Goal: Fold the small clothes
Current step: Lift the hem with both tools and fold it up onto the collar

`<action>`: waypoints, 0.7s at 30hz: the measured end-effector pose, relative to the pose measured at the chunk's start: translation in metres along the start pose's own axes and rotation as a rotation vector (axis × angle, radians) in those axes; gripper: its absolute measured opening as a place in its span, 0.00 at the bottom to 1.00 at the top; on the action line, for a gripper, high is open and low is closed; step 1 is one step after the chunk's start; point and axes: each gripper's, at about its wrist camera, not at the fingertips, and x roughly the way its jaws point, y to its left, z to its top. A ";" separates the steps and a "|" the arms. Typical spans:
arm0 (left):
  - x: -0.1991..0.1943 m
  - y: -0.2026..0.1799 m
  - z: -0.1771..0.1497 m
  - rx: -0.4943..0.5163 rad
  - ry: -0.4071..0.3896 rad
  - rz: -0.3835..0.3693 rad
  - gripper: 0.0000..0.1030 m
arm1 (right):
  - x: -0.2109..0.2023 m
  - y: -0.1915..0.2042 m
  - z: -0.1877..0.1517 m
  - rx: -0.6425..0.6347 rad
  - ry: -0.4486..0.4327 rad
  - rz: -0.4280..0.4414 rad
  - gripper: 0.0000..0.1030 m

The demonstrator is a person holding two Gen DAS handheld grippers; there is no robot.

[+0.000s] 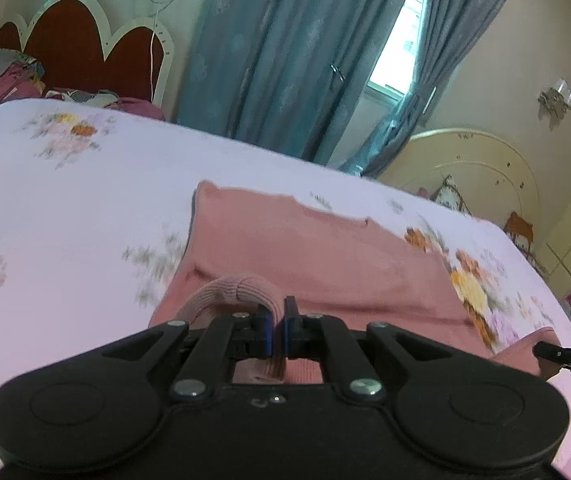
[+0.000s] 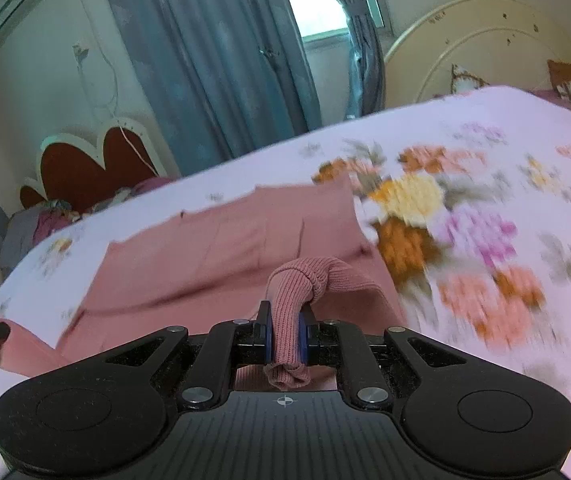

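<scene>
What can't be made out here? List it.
- Pink garment: its near part is hidden behind the left claw in the left wrist view, and behind the right claw in the right wrist view.
- Floral bedsheet: print smeared by motion blur.
- Garment type: unclear, partly covered.

A bed point(image 1: 85, 208) carries everything, spread with a pale pink sheet point(image 2: 505, 152) printed with orange, yellow and purple flowers. A pink knit garment point(image 1: 305, 256) lies flat on the sheet's middle, its near ribbed edge lifted off. At the far left end, crumpled clothes point(image 1: 1, 76) are heaped.
</scene>
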 end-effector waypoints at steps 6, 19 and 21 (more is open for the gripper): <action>0.047 -0.005 0.034 0.024 -0.034 0.026 0.05 | 0.055 -0.005 0.047 0.015 -0.021 0.010 0.11; 0.155 -0.003 0.097 0.041 -0.031 0.128 0.05 | 0.191 -0.032 0.113 0.133 0.047 0.014 0.11; 0.177 -0.001 0.100 0.050 -0.007 0.151 0.05 | 0.211 -0.035 0.117 0.146 0.073 0.005 0.11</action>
